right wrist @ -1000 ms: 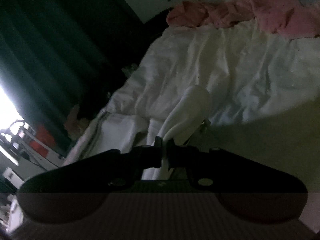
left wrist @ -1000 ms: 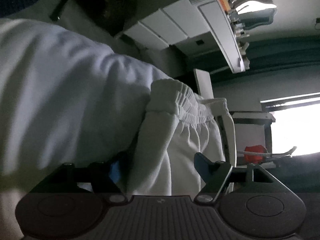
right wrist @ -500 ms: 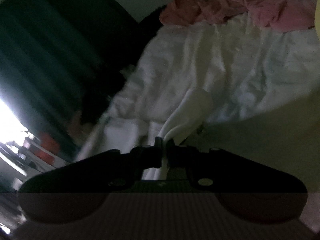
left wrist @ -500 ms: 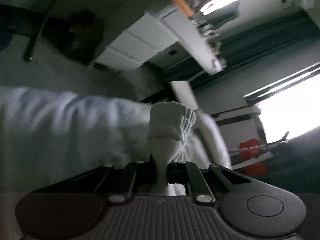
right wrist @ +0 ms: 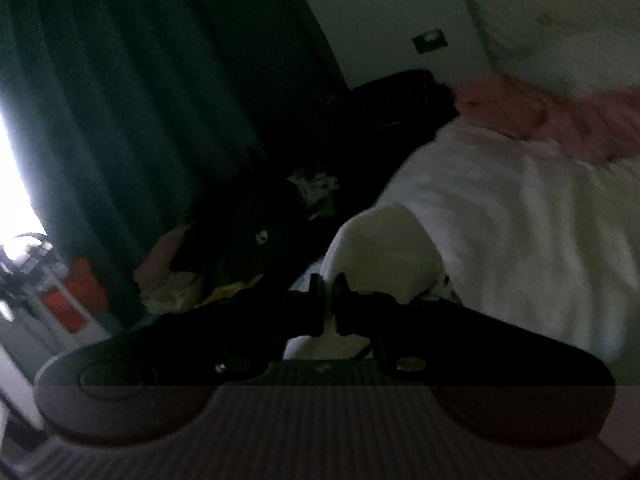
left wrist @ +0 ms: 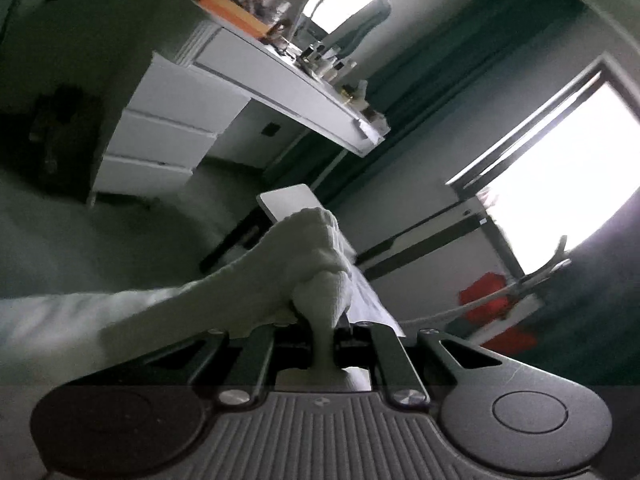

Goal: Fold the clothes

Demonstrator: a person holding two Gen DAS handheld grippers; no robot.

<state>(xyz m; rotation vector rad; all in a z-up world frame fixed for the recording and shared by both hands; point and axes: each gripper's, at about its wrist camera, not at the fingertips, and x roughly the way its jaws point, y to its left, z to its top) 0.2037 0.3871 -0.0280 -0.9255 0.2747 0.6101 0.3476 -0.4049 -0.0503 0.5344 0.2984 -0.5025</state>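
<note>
A white garment with an elastic waistband (left wrist: 304,256) hangs from my left gripper (left wrist: 323,342), which is shut on a bunched fold of it; the cloth trails off to the left. My right gripper (right wrist: 329,306) is shut on another white fold of the garment (right wrist: 380,248), held above the bed. The rest of the garment between the two grippers is out of view.
A bed with a rumpled white sheet (right wrist: 540,208) and pink clothes (right wrist: 560,116) lies to the right. Dark curtains (right wrist: 140,100), a bright window (left wrist: 560,184), a white drawer unit (left wrist: 160,132) under a cluttered shelf (left wrist: 288,80), and a red object (left wrist: 484,296) surround it.
My left gripper has shut on the waistband and lifted it, so the garment fills far less of its view. My right gripper has swung left and up, still holding its fold.
</note>
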